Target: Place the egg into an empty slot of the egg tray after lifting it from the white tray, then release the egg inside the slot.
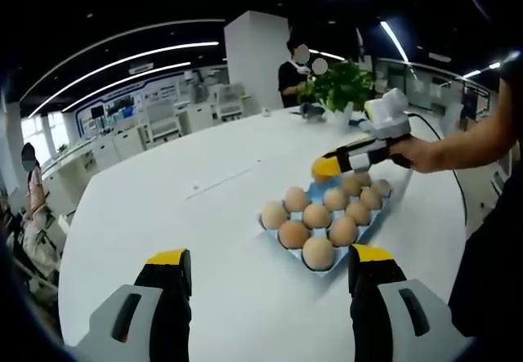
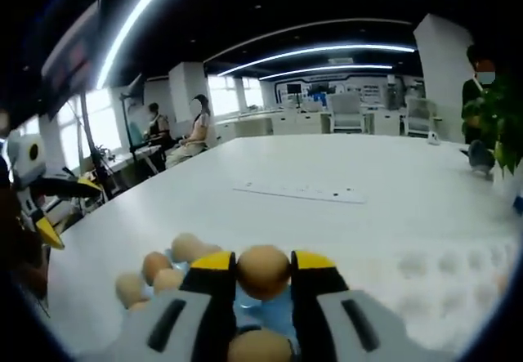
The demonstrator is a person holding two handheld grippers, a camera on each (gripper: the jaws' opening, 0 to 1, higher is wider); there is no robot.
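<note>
A: What's the R gripper [image 2: 263,274] got?

B: I see its jaws clamped on 1 egg [image 2: 263,270], tan, smooth, matte, right above the blue egg tray [image 1: 377,215], which sits on the white table [image 1: 204,198].

A: L gripper [image 1: 270,268]?

B: Jaws spread wide, nothing between, just short of the tray's near edge. Other eggs fill slots; count unclear from here.

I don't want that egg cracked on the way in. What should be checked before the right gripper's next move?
1. Egg clamped between the right gripper jaws: ok.
2. Right gripper over the blue egg tray: ok.
3. Empty slot beneath the egg: cannot tell; eggs fill the slots that show.
4. Neighbouring eggs clear of the jaws: cannot tell.
5. Left gripper open, short of the tray: ok.
6. White tray out of the path: ok.
</note>
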